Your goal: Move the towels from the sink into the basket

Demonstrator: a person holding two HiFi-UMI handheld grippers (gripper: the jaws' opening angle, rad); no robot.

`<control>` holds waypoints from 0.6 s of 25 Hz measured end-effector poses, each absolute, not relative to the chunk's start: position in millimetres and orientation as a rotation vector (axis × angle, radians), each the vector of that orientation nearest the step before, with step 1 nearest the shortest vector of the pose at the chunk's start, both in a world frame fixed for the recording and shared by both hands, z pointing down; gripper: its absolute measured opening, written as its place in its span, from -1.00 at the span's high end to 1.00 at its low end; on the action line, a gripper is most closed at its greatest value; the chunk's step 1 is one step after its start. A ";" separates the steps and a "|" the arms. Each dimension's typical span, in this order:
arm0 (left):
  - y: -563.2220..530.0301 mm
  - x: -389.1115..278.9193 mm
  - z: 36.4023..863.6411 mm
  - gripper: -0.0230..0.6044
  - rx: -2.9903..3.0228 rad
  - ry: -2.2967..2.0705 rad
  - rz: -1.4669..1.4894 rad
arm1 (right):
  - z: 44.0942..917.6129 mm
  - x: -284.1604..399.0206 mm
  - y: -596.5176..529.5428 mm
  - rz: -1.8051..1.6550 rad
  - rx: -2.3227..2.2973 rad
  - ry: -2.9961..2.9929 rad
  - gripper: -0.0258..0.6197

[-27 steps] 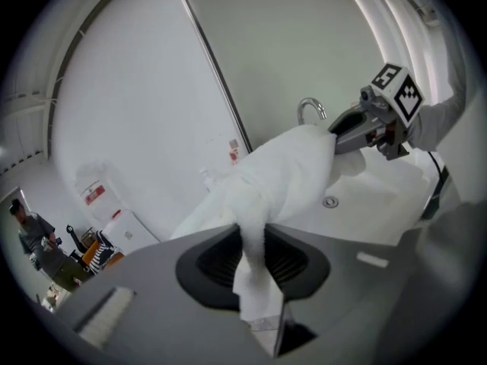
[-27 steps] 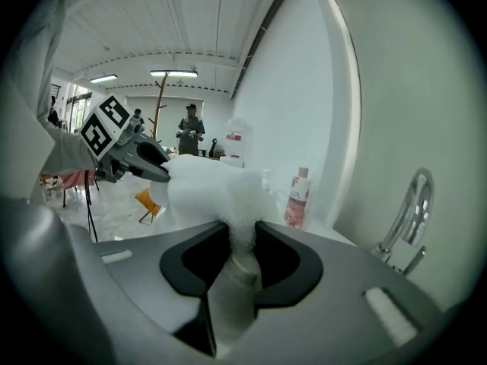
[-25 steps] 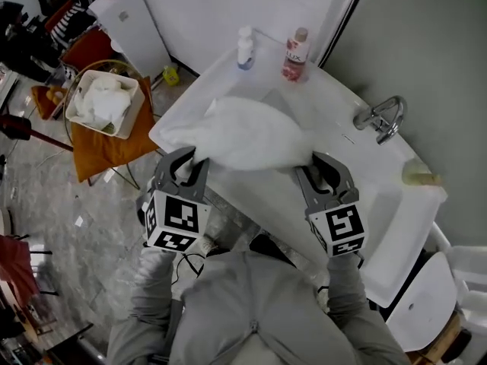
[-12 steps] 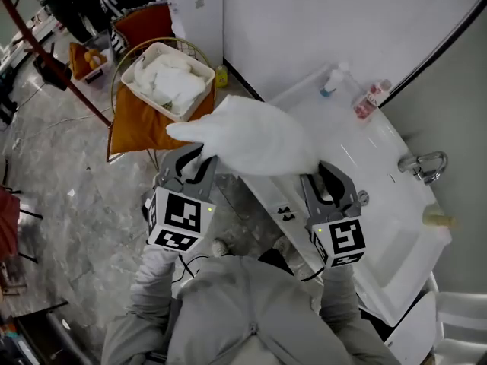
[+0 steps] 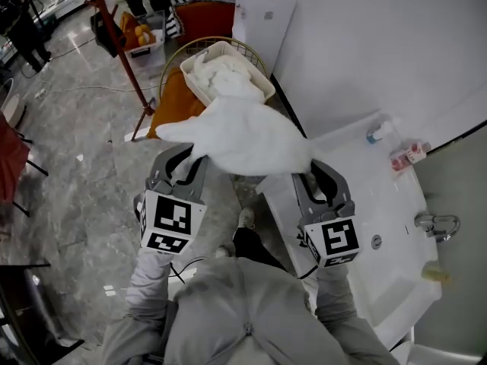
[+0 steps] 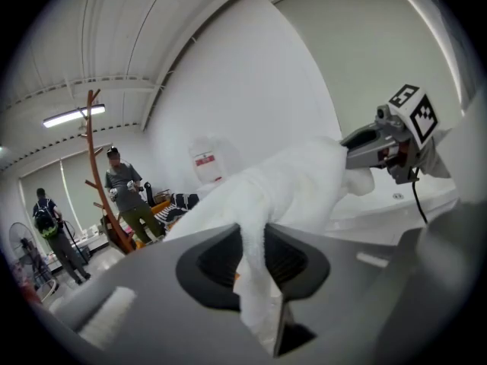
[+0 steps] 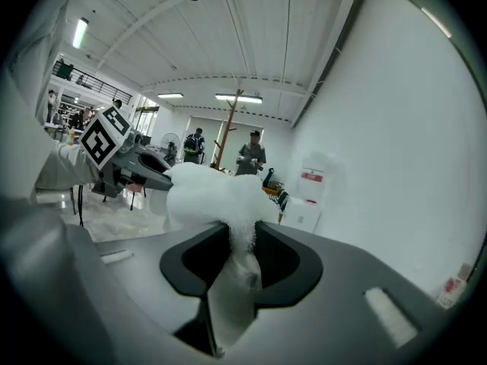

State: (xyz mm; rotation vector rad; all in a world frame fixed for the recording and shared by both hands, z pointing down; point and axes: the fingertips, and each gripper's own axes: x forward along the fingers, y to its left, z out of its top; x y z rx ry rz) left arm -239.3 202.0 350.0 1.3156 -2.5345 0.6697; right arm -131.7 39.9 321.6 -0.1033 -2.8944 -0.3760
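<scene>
Both ends of a fluffy white towel (image 5: pixel 243 139) are clamped, one in the left hand-held gripper (image 5: pixel 186 162) and one in the right hand-held gripper (image 5: pixel 312 176). It is held stretched in the air between a white ceramic sink (image 5: pixel 380 204) and a cream rectangular basket (image 5: pixel 251 65).

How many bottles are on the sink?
2. A white bottle with blue on it sits at the sink's back edge by the wall, and a pink bottle sits right beside it. None seems hidden.

We are carrying the towel (image 5: pixel 243 139) away from the sink (image 5: pixel 380 211), and its far edge is now coming close to the basket (image 5: pixel 199 55).
</scene>
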 end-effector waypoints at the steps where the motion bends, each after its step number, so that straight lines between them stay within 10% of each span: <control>1: 209.5 -246.5 352.4 0.51 1.284 -2.541 0.664 | 323.6 -142.3 45.1 -0.375 -0.135 -2.894 0.62; 15: 211.2 -409.2 368.3 0.51 1.022 -2.588 0.621 | 340.8 -322.3 38.7 -0.308 -0.439 -2.873 0.62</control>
